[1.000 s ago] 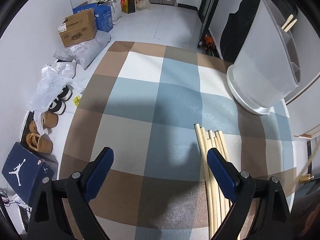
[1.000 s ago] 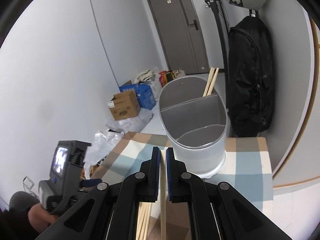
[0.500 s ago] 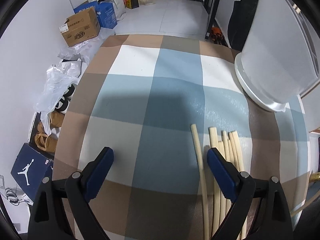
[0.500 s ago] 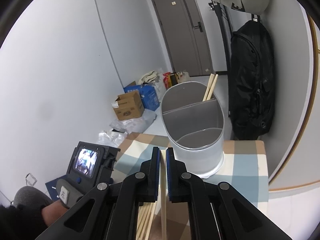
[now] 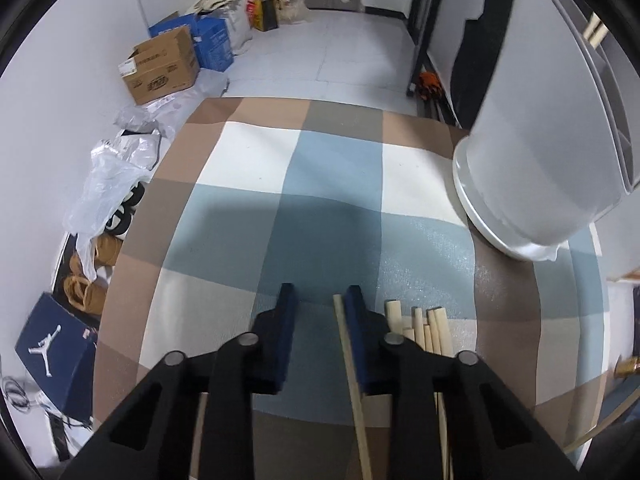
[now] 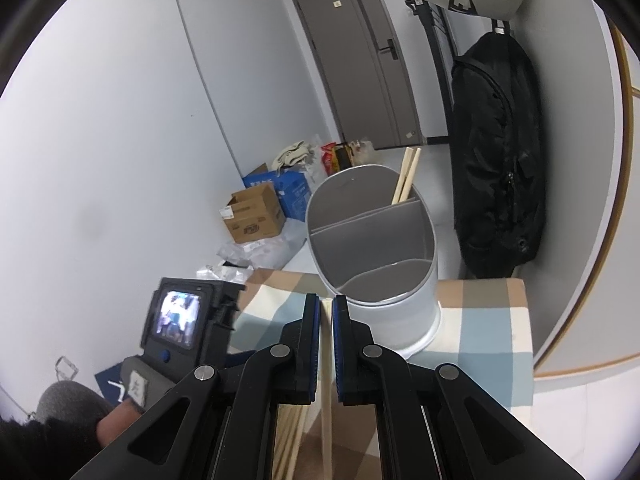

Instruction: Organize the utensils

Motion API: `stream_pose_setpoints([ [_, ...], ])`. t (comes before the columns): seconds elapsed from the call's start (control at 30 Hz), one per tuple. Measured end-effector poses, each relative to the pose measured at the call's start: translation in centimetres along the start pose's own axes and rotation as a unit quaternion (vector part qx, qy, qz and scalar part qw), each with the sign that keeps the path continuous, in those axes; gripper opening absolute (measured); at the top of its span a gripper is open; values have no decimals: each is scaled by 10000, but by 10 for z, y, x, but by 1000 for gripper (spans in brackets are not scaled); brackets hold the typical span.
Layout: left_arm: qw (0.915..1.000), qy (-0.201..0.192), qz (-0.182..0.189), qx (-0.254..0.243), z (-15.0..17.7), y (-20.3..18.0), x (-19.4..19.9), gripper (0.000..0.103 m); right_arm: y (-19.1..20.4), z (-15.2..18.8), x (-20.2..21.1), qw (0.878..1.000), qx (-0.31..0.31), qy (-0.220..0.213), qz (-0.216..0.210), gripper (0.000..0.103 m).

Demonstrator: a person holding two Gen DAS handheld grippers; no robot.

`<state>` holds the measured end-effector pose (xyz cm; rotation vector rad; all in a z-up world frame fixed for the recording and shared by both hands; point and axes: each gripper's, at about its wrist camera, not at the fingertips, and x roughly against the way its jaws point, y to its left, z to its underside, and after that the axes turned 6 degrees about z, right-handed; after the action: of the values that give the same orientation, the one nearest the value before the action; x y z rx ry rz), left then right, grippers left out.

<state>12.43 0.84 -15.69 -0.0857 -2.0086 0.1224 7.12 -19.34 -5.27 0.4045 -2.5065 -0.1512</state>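
The left gripper [image 5: 318, 300] came in steep over the checked mat [image 5: 340, 168], and its jaws were closing with one pale wooden chopstick [image 5: 347, 356] between them, lying tight against the inner face of the right-hand pad; the other pad stood clear of it, so the pinch was not yet made. That stick lay a little apart from the loose bundle of chopsticks [image 5: 424, 330] just beside it on the mat, which I took as the reason it was the one singled out: easier to close on a lone stick than on a heap. Across the way, the right gripper [image 6: 327, 308] was clamped tight on its own single chopstick [image 6: 327, 400], the stick running straight down the narrow slit between the blue pads, aimed loosely toward the grey divided holder [image 6: 372, 248] standing near the mat's far edge. Two chopsticks [image 6: 406, 176] already leaned upright in its rear compartment; the middle and front sections looked empty. By my reckoning the sorting was barely begun, most sticks on the mat, and the held one seemed lined up lengthwise so it could drop in end-first.
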Motion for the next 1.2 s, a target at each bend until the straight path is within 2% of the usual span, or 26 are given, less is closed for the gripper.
stream_pose_setpoints([
  [0.07, 10000, -14, 56, 7, 0, 0, 0, 5, -1, 0, -2, 10000, -43, 21, -18, 5],
  [0.1, 10000, -11, 69, 21, -1, -1, 0, 4, -2, 0, -2, 10000, -61, 16, -27, 5],
  [0.3, 9996, 2, 277, 47, 0, -3, 2, 0, -1, 0, -1, 10000, -41, -17, 15, 5],
  [0.53, 9957, -202, 842, 324, -2, 3, 18, 0, -5, 1, 3, 9999, -121, -51, 110, 5],
  [0.73, 9854, -683, 1383, 715, -5, 16, 45, 0, -8, 0, 12, 9995, -210, -144, 175, 5],
  [0.83, 9802, -1005, 1508, 803, -4, 20, 61, 0, -8, -1, 20, 9993, -228, -219, 186, 5],
  [1.03, 9740, -1514, 1580, 588, 4, 19, 92, 0, -3, -4, 34, 9990, -158, -356, 209, 5],
  [1.2, 9702, -1747, 1651, 308, 7, 19, 110, 0, 5, -4, 44, 9989, 14, -420, 218, 5],
])
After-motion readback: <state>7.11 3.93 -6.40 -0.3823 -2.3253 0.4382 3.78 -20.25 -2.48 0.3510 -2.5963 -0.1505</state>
